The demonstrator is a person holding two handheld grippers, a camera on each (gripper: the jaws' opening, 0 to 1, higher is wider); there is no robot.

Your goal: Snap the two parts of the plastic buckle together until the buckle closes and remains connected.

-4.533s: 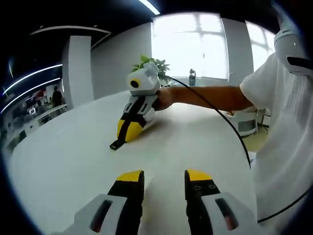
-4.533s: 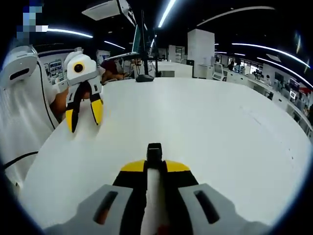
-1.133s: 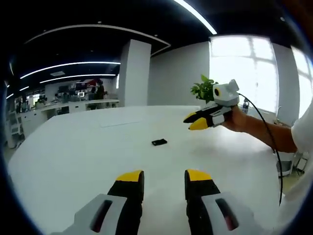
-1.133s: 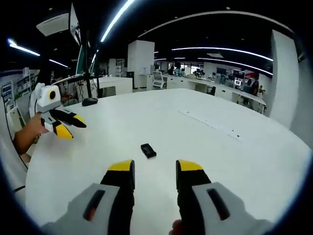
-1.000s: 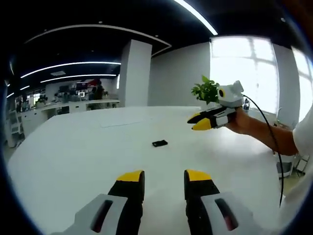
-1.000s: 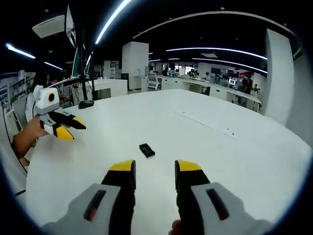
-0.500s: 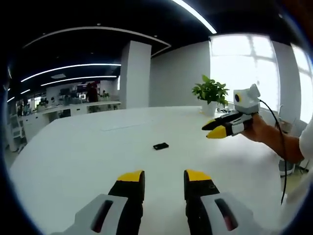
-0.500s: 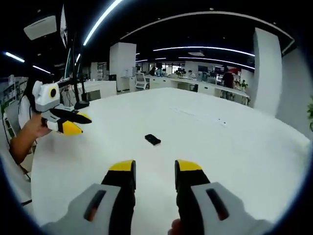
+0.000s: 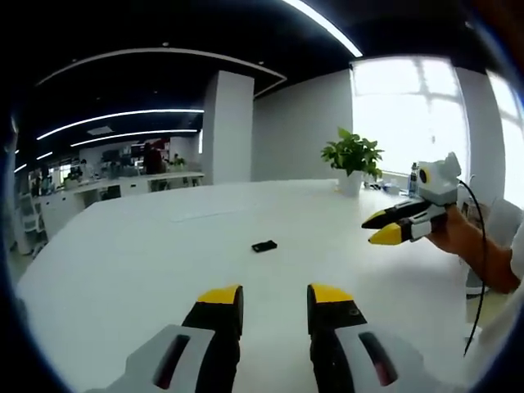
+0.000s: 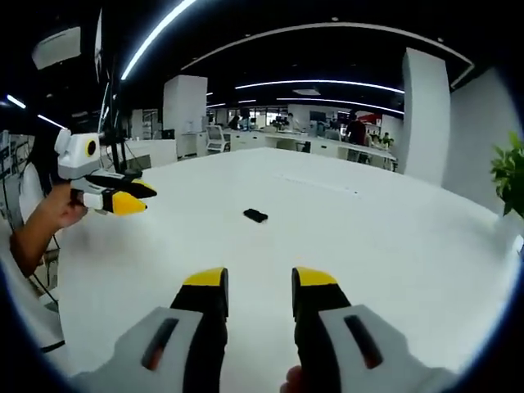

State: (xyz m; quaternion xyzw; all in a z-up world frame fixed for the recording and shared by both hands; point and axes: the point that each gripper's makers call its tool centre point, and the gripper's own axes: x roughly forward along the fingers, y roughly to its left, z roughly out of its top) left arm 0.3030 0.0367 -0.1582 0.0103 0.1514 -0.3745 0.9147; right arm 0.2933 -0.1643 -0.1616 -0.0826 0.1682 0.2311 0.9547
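A small black plastic buckle lies flat on the white table, well ahead of both grippers; it also lies mid-table as the buckle in the right gripper view. My left gripper stands open at the bottom of its view, nothing between its yellow-tipped jaws. My right gripper is open too, and empty. The right gripper comes into the left gripper view at the right, held in a hand above the table. The left gripper comes into the right gripper view at the left.
A potted green plant stands at the table's far edge near bright windows. A white pillar and office desks lie behind. A cable hangs from the right gripper. White tabletop stretches around the buckle.
Both grippers have pulled back and apart from the buckle, which stays lying on the table. 4.5 s ago the right gripper was shut on the buckle; it has let go.
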